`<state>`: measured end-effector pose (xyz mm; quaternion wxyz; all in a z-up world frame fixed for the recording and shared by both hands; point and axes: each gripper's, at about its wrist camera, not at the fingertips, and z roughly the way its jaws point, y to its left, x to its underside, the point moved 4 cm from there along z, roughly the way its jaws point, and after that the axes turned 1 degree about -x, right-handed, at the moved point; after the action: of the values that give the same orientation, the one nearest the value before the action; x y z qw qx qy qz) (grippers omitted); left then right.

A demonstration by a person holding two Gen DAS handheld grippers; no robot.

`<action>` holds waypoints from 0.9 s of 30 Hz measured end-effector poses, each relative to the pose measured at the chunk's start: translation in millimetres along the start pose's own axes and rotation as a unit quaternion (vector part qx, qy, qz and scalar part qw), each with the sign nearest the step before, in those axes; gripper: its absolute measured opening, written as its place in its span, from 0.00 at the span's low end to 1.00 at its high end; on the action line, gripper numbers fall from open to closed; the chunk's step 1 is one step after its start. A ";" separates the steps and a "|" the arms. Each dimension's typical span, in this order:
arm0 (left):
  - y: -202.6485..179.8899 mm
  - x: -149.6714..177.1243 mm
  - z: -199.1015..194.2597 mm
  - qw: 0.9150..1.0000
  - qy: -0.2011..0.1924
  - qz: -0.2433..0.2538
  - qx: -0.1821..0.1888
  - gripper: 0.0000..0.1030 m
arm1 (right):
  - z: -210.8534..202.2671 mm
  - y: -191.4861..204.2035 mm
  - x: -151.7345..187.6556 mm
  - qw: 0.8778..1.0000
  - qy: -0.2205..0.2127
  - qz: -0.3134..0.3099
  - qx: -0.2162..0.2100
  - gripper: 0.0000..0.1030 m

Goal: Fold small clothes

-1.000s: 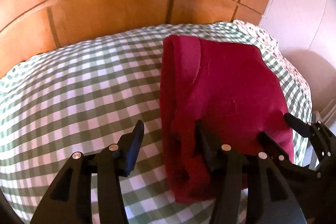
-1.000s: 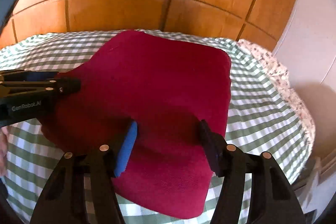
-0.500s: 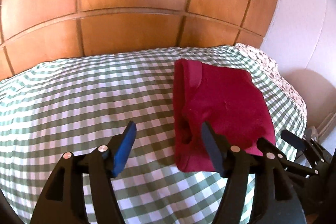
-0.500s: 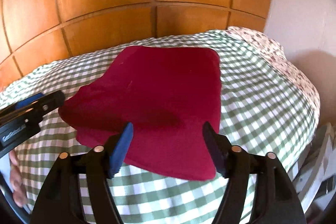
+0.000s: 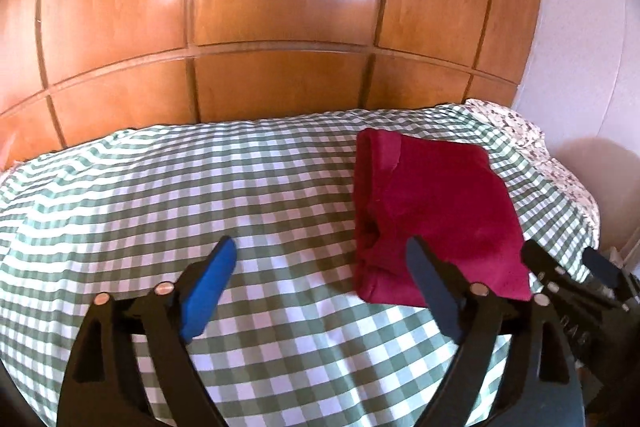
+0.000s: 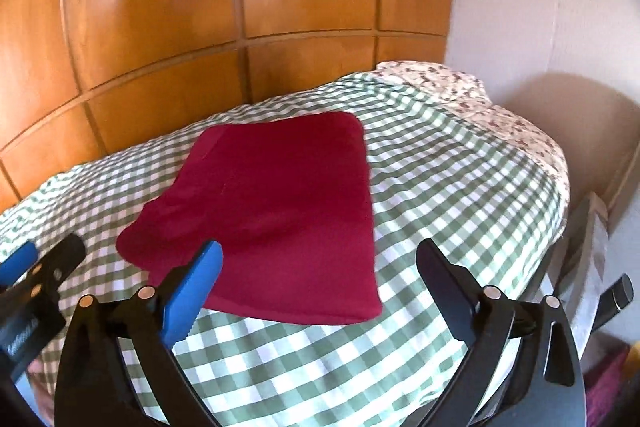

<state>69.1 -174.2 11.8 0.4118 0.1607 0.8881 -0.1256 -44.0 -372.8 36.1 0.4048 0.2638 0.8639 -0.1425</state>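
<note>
Lying folded on the green-checked bed [image 5: 240,195], the red garment [image 6: 280,207] sat before wood panelling [image 5: 280,7]. Left claw [image 5: 320,267] and right claw [image 6: 320,263] had just been opening, both empty.

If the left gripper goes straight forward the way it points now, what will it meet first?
Probably the green checked bedcover. The left gripper stands open, empty and tilted downward over bare cloth; the folded red garment lies just to the right of that line, though depth is unclear.

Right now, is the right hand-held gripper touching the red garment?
Apart. The right wrist view shows the right hand-held gripper open and raised, nothing between its jaws, with the folded red garment lying flat on the checked cover.
</note>
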 end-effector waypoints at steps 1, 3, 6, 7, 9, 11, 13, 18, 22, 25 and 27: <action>0.5 1.4 -1.5 1.000 -0.001 0.001 -0.005 0.88 | -1.3 -1.7 1.3 1.000 -0.001 0.004 0.005 0.95; 1.1 2.8 -2.8 1.000 -0.001 0.002 -0.010 0.91 | -2.3 -3.5 3.2 1.000 0.000 0.009 0.014 0.95; 2.1 2.9 -5.9 1.000 -0.006 0.004 -0.018 0.93 | -2.8 -3.0 7.8 1.000 0.003 0.007 0.021 0.95; 1.9 2.6 -7.1 1.000 -0.009 0.006 -0.019 0.93 | -2.8 -2.8 9.5 1.000 0.005 0.008 0.021 0.95; 1.4 2.3 -8.4 1.000 -0.012 0.007 -0.023 0.94 | -2.3 -1.9 13.6 1.000 0.008 0.008 0.020 0.95; 0.5 1.8 -9.3 1.000 -0.014 0.008 -0.025 0.95 | -3.2 -0.5 15.7 1.000 0.006 0.005 0.021 0.95; -0.9 1.4 -10.5 0.999 -0.016 0.009 -0.026 0.96 | -5.3 0.6 15.3 1.000 0.000 0.003 0.020 0.95; -5.0 0.5 -12.6 0.999 -0.019 0.013 -0.026 0.97 | -11.1 2.3 13.6 1.000 -0.016 0.003 0.014 0.96; -8.0 0.9 -11.7 0.999 -0.015 0.018 -0.026 0.97 | -11.7 1.4 13.1 1.000 -0.017 0.006 0.012 0.95; -8.8 1.6 -10.1 0.999 -0.011 0.020 -0.026 0.97 | -11.4 0.4 13.0 1.000 -0.018 0.008 0.012 0.96; -8.8 1.8 -9.5 0.999 -0.008 0.018 -0.025 0.97 | -10.8 -0.2 12.7 1.000 -0.019 0.007 0.012 0.96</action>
<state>58.0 -178.6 17.1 0.4254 0.1651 0.8845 -0.0970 -57.7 -363.6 33.0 0.4188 0.2719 0.8525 -0.1548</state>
